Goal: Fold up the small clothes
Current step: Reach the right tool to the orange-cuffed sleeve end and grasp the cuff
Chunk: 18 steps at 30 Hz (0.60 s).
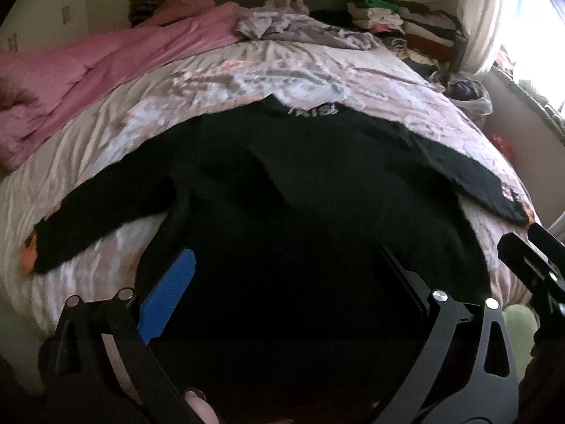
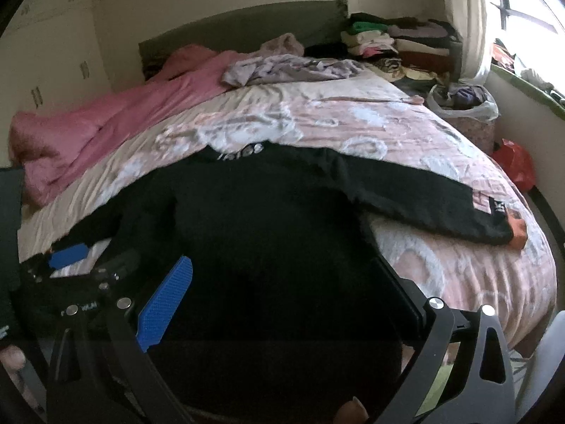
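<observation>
With the black sweater (image 1: 282,183) spread flat on the bed (image 1: 212,70) and both the left tool (image 1: 282,282) and right tool (image 2: 282,282) gaping wide over its hem, either may pinch just one layer, skewing the fold.

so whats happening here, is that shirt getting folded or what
A person holds a gripper in each hand over a black long-sleeved top spread flat on the bed, both sleeves out to the sides. The left gripper and right gripper are both open near the top's bottom edge, and neither is gripping the fabric. No fold has been made so far. A stack of folded clothes sits by the headboard, next to a pink blanket.
</observation>
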{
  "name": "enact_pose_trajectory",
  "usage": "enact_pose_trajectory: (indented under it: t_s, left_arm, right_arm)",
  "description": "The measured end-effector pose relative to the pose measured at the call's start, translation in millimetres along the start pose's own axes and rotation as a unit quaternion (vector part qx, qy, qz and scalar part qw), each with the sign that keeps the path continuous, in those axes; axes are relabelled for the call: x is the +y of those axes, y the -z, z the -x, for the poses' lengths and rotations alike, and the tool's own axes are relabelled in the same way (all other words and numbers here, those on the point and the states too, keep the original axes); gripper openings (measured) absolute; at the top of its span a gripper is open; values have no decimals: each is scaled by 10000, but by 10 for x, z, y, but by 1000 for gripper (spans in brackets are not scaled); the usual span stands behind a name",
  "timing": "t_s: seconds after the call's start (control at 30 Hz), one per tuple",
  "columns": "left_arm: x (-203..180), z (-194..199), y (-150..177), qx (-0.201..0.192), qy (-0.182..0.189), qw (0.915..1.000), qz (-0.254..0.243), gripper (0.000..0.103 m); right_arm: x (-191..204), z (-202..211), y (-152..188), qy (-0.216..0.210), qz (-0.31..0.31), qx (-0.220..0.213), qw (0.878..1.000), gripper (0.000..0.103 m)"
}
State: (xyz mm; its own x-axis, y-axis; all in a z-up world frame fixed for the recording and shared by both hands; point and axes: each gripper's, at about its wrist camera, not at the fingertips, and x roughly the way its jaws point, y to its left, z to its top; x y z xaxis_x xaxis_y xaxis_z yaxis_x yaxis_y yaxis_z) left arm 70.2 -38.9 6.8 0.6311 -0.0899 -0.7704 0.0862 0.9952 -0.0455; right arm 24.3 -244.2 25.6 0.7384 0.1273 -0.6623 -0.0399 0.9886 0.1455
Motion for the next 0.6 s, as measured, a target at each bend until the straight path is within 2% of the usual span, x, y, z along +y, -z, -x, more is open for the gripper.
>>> enact_pose_trajectory:
  t_s: [0.2, 0.33, 0.6]
  left_arm:
    - [-148, -145, -350, -100, 65, 9999, -95, 94]
    - [-233, -253, -546, -100, 238, 9996, -93, 94]
    - [-437, -541, -856, -106, 180, 9996, -186, 94]
  right_arm:
    - [-232, -122, -255, 194, -228, -157, 9994, 99]
    - [-496, -190, -419, 500, -432, -339, 9972, 99]
    - [-1060, -327, -676, 1073, -944, -534, 9883, 99]
